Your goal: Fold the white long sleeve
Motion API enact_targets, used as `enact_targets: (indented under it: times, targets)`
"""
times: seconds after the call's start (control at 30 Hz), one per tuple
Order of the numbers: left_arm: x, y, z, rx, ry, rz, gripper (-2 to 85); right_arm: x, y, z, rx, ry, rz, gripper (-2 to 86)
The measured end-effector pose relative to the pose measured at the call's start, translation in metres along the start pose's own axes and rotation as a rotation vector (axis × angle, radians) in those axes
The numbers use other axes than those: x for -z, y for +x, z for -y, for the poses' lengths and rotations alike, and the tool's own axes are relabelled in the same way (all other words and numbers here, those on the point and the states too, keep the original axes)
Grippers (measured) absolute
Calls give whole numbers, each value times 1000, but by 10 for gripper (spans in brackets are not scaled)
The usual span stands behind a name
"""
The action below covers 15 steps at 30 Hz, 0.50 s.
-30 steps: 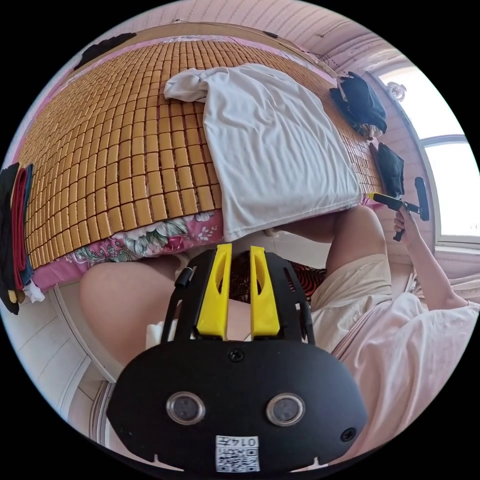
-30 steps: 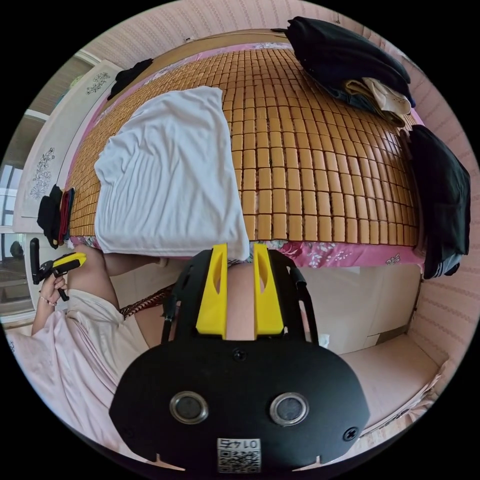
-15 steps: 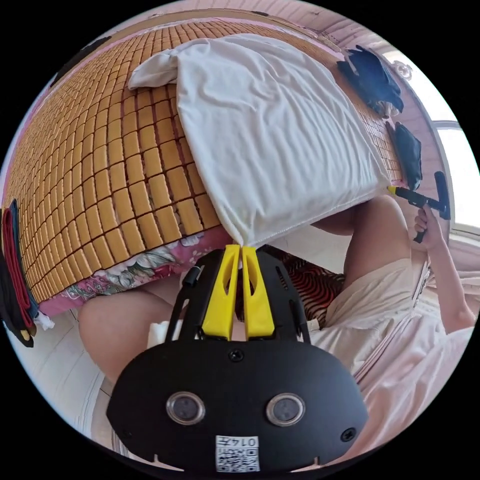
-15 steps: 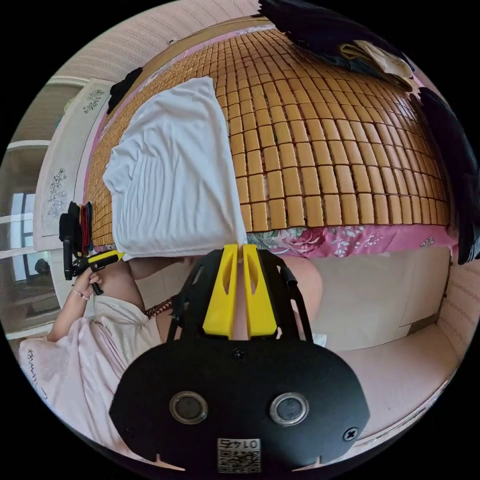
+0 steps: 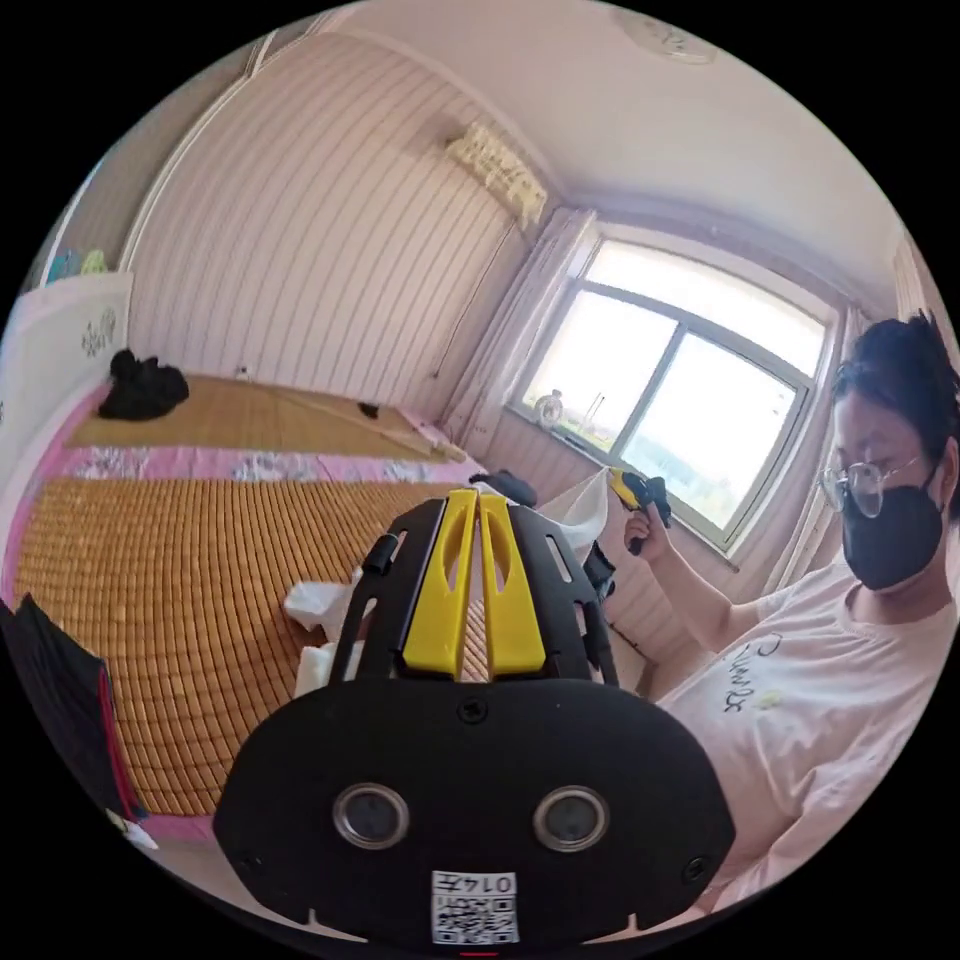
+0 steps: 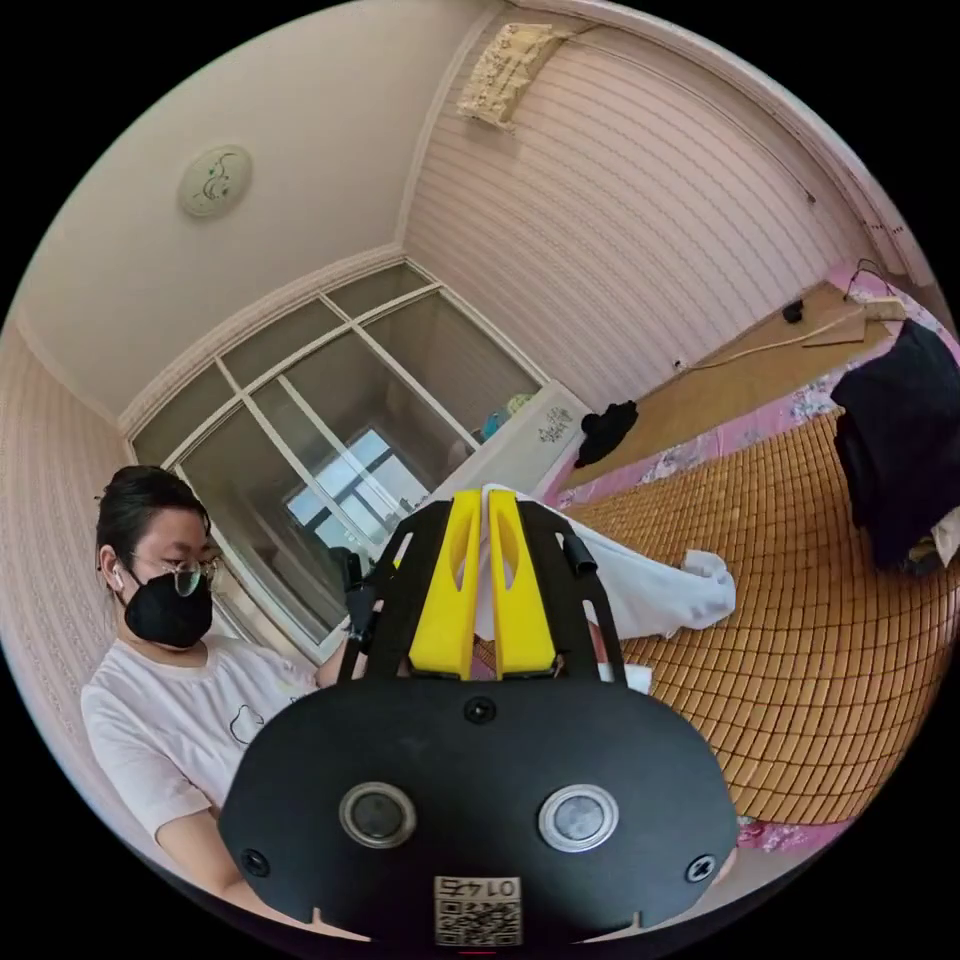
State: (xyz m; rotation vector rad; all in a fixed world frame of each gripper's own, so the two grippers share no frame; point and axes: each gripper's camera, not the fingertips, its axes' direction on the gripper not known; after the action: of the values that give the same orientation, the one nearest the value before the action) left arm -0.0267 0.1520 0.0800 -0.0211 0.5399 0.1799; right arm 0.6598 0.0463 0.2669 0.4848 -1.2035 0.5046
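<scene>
1. The bed was covered by a bamboo mat (image 5: 190, 560) of small amber tiles laid in tight rows, hard and glossy, with a pink floral sheet (image 5: 250, 466) showing as a border at its far edge.
2. Ribbed, pale pink panelling (image 5: 330, 270) ran in fine vertical lines across the wall, meeting a wide window (image 5: 690, 400) with a thin frame.
3. A crumpled black garment (image 5: 143, 385) sat on the far wooden platform, and a bulky dark pile of clothes (image 6: 900, 450) slumped on the mat in the right gripper view.
4. The left gripper (image 5: 477, 497) had its yellow, wedge-shaped jaws pressed together on a corner of the white long sleeve (image 5: 318, 610), thin cloth showing between their tips.
5. The right gripper (image 6: 478, 496) was likewise clamped tight on the shirt's edge, white fabric bunched over its tips; in the left gripper view it appeared near the window, held in the person's hand (image 5: 645, 530).
6. The white long sleeve was soft, matte and lightly rumpled (no print that I could make out). It was lifted off the mat between the two grippers, draping down in a loose sheet, with its lower end and a knotted-looking sleeve resting on the bamboo tiles.
7. The person (image 6: 190, 700) wore a pale pink tee.
</scene>
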Motion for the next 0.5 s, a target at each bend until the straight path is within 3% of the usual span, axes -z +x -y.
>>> enact_targets:
  times: [0.1, 0.33, 0.43, 0.5]
  targets:
    - [73, 47, 45, -136, 193, 7, -10, 18, -78, 39, 196, 81, 86, 4]
    - [206, 129, 120, -330, 440, 80, -10, 57, -242, 99, 563, 167, 165, 3]
    - [233, 147, 145, -392, 505, 126, -10, 53, -288, 115, 690, 176, 31, 3]
    - [228, 125, 164, -326, 486, 103, -10, 33, -287, 131, 688, 132, -112, 3]
